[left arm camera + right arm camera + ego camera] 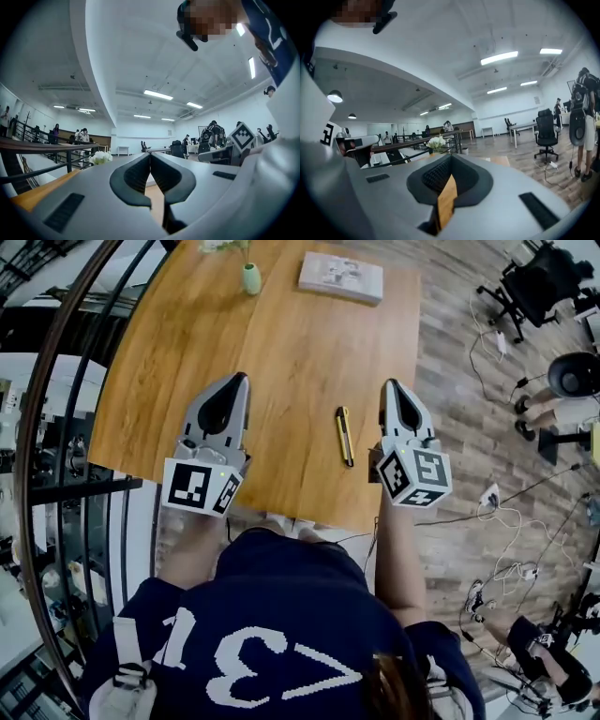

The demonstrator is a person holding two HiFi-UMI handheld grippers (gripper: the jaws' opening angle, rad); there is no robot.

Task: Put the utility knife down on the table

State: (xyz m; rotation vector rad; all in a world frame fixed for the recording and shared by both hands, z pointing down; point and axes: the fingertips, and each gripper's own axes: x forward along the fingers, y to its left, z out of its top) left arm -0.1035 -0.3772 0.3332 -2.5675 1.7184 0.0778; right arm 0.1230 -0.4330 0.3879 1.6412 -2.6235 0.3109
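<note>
The person's dark navy top with large white numerals fills the near edge of the head view. Just beyond it, two grey grippers are held out over the bench. The slim yellow-and-black utility knife lies flat on the long, warm-toned wooden bench, just beside the right gripper on its inner side and touching neither tool. The right gripper's jaws are pressed together with nothing between them; only wood grain shows through the slit. The left gripper likewise has its jaws closed and empty.

The put-down looks complete. Doing it well now means keeping both tools clear of the knife, which rests fairly near the bench's front edge.

At the far end stand a small pale green vase and a flat grey book. Around the bench is an open office with plank flooring, black swivel chairs, trailing white cables and a black metal railing.
</note>
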